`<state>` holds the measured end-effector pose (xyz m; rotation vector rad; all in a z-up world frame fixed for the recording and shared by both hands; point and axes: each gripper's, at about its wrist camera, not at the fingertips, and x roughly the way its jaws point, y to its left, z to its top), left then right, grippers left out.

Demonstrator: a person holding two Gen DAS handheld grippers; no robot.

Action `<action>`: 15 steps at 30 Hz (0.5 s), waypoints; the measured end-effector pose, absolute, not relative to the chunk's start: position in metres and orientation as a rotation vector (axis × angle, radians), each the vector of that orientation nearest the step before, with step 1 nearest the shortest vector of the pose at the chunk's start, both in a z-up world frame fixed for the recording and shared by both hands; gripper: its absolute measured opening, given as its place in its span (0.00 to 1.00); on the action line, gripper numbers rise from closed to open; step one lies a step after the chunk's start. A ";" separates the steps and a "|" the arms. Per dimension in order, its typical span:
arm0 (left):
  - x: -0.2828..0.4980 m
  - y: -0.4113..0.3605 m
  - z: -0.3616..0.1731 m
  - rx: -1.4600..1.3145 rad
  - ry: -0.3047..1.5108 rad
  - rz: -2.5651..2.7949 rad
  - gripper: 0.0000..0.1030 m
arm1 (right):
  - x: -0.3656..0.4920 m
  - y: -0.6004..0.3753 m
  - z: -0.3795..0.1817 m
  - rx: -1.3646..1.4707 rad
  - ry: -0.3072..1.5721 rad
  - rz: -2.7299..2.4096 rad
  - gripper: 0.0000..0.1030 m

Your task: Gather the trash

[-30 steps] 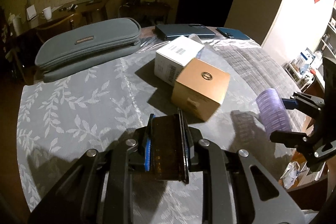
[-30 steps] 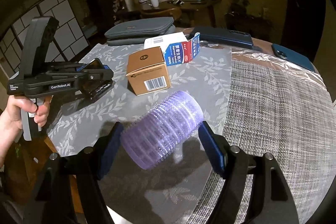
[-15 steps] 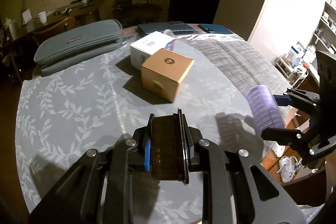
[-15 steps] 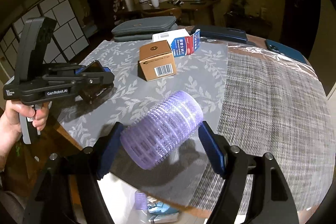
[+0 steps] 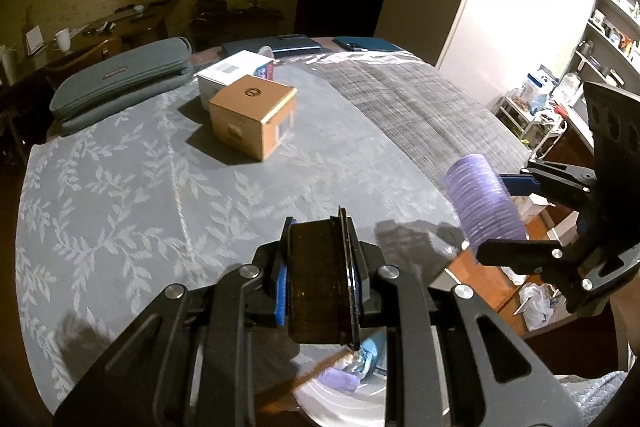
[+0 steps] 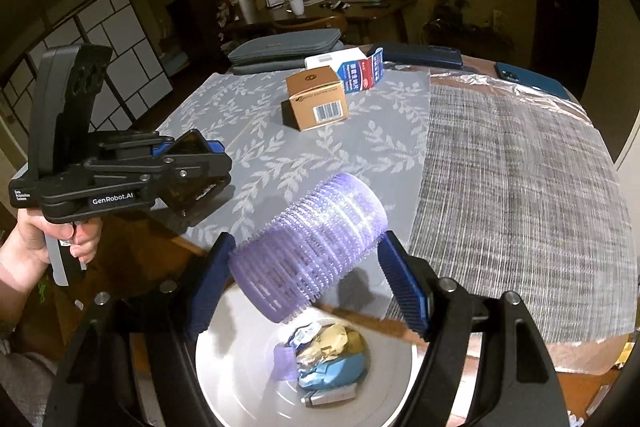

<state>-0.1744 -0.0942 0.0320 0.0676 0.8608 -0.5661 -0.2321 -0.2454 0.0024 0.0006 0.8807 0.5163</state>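
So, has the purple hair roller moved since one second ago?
Yes. The purple hair roller has drawn back from the brown box, off the table edge, to over the white bin.

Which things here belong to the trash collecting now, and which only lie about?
Job: purple roller in right gripper; brown piece in left gripper; white bin with trash.

Lying about: brown box, white box, grey case, two phones.

On the table (image 6: 520,187) we see a cardboard box (image 6: 318,103) with a carton (image 6: 348,69) just behind it, a zipped case (image 6: 286,47) far left, two phones (image 6: 416,54) at the far edge. Below the near edge, our bin (image 6: 240,359) holds wrappers (image 6: 328,355).
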 end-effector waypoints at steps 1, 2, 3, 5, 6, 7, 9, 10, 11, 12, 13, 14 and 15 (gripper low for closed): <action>-0.177 -0.096 0.032 0.070 0.862 -0.569 0.24 | -0.235 -0.245 0.002 0.001 0.883 0.517 0.71; -0.180 -0.096 0.031 0.072 0.864 -0.571 0.24 | -0.237 -0.245 0.001 0.001 0.885 0.519 0.71; -0.183 -0.098 0.031 0.075 0.865 -0.572 0.24 | -0.240 -0.244 0.001 0.000 0.887 0.520 0.71; -0.188 -0.100 0.029 0.077 0.869 -0.575 0.24 | -0.244 -0.244 0.000 -0.002 0.892 0.523 0.71; -0.190 -0.101 0.028 0.078 0.872 -0.577 0.24 | -0.246 -0.244 -0.001 -0.003 0.895 0.524 0.71; -0.192 -0.101 0.027 0.081 0.874 -0.578 0.24 | -0.248 -0.244 -0.002 -0.004 0.898 0.525 0.71; -0.198 -0.104 0.025 0.091 0.880 -0.580 0.24 | -0.254 -0.244 -0.004 -0.006 0.905 0.528 0.71; -0.200 -0.105 0.025 0.095 0.881 -0.582 0.24 | -0.257 -0.243 -0.005 -0.008 0.909 0.528 0.71; -0.204 -0.107 0.024 0.101 0.885 -0.584 0.24 | -0.259 -0.244 -0.006 -0.008 0.914 0.528 0.71; -0.206 -0.108 0.023 0.104 0.887 -0.586 0.24 | -0.261 -0.244 -0.008 -0.007 0.918 0.528 0.71; -0.209 -0.109 0.023 0.107 0.888 -0.588 0.24 | -0.264 -0.244 -0.009 -0.006 0.923 0.528 0.71; -0.211 -0.110 0.022 0.111 0.890 -0.591 0.24 | -0.267 -0.244 -0.010 -0.006 0.926 0.529 0.71; -0.213 -0.111 0.021 0.113 0.893 -0.593 0.24 | -0.270 -0.245 -0.012 -0.007 0.930 0.528 0.71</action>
